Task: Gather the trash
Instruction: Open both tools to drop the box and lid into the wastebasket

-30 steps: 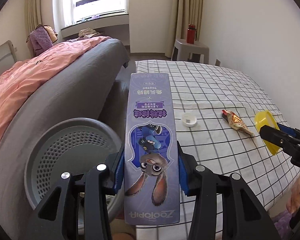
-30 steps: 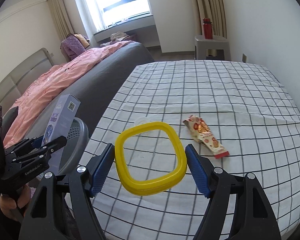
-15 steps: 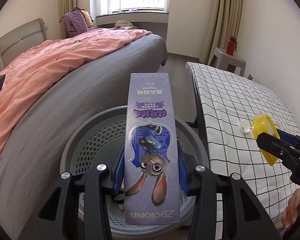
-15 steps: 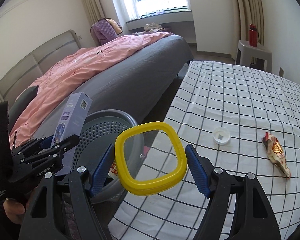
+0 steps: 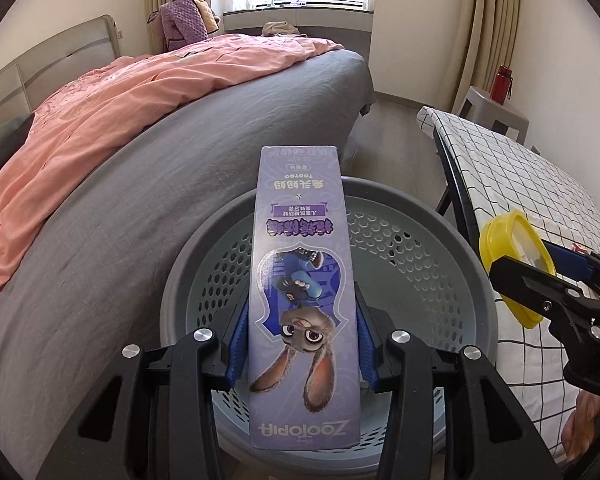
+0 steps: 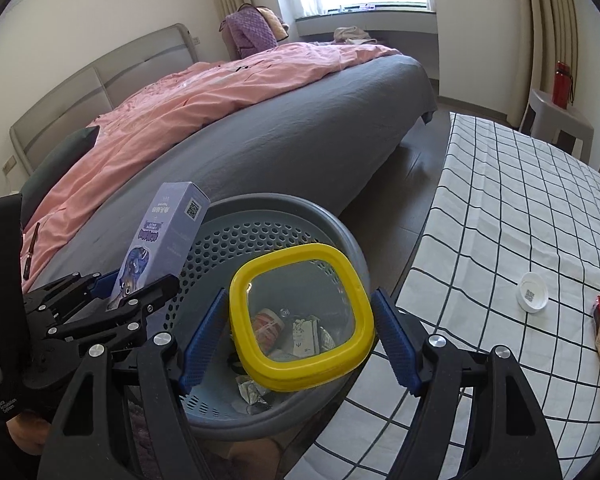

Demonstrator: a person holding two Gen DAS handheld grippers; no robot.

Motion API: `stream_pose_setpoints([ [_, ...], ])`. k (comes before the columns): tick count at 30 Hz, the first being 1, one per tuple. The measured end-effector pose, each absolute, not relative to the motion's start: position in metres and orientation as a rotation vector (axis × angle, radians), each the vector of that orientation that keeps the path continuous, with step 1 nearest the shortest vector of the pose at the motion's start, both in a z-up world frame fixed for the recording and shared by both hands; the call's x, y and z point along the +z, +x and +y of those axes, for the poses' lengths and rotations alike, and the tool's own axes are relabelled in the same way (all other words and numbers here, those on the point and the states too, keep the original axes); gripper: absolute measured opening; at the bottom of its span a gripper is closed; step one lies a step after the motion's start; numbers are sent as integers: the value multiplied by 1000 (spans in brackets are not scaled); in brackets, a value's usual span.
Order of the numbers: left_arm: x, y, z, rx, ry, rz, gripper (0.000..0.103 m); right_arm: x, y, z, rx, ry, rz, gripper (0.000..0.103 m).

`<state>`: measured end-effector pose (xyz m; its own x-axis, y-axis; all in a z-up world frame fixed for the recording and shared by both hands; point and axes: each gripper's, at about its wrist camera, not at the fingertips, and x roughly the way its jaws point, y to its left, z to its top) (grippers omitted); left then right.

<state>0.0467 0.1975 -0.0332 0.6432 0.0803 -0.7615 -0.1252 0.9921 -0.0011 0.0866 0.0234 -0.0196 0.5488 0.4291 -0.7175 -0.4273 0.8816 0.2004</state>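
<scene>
Basket [image 6: 352, 256] mouth open above; bed [image 6: 300, 136] left, table [image 6: 520, 216] right.

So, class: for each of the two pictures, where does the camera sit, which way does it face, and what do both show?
Left wrist: on the left gripper, facing the basket and bed; its fingers clamp the purple box.
Right wrist: on the right gripper, facing the basket across the yellow lid it holds.
Shared: basket, bed, box, lid, checked table.
</scene>
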Motion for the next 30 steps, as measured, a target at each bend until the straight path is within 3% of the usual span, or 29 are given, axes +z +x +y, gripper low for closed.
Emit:
stream_pose_setpoints([
  [17,-43,47,217,144,-89,890,43,-36,101,47,542,-11,881,74],
  [20,-41,46,220,157,-95,877,53,-34,101,46,543,-9,876,78],
  [30,-41,44,225,186,-105,874,60,-34,97,42,525,-2,872,82],
])
